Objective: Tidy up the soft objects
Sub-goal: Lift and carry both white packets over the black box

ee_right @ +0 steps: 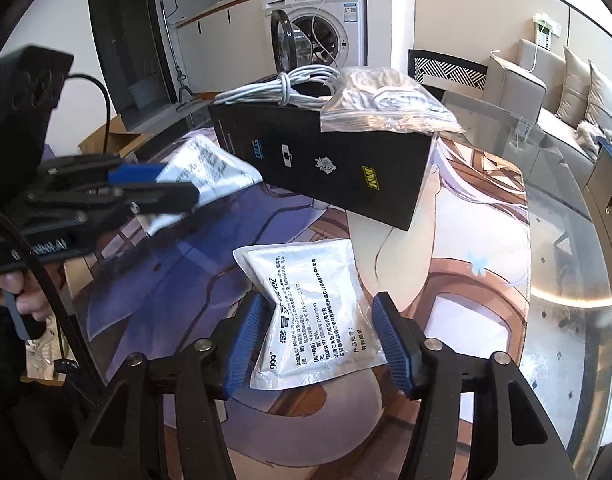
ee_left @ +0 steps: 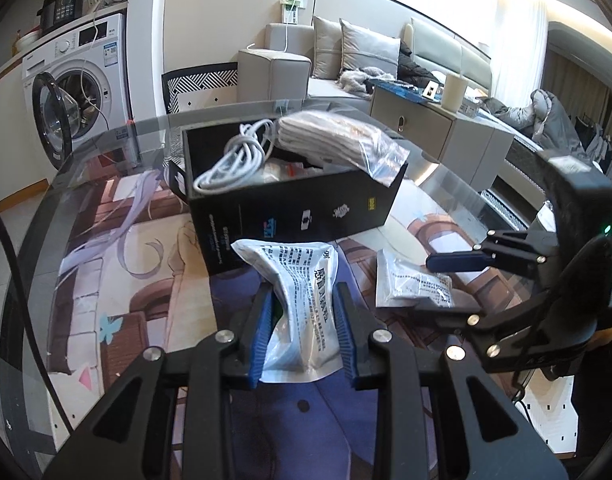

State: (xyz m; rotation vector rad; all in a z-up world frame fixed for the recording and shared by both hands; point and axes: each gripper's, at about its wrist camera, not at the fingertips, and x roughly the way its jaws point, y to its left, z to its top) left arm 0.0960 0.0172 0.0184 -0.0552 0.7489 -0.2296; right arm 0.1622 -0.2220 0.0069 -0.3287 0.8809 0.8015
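Note:
My left gripper point(ee_left: 304, 296) is shut on a white printed pouch point(ee_left: 302, 264) and holds it above the mat, just in front of a black box point(ee_left: 290, 208). The right wrist view shows that same gripper point(ee_right: 178, 182) with the pouch point(ee_right: 210, 164) at the left. A second white pouch point(ee_right: 314, 280) lies flat on the mat between the spread blue pads of my right gripper point(ee_right: 319, 304), which stands open around it. The box point(ee_right: 338, 168) holds a coiled white cable point(ee_left: 234, 160) and a beige cloth in a clear zip bag point(ee_left: 330, 132) that sticks out over its rim.
The box and pouches sit on a printed mat point(ee_left: 126, 280) covering a round glass table point(ee_right: 566, 280). A patterned chair point(ee_left: 202, 84) stands behind the table. Farther off are a sofa point(ee_left: 346, 64), a low cabinet point(ee_left: 426, 120) and a washing machine point(ee_left: 78, 92) with its door open.

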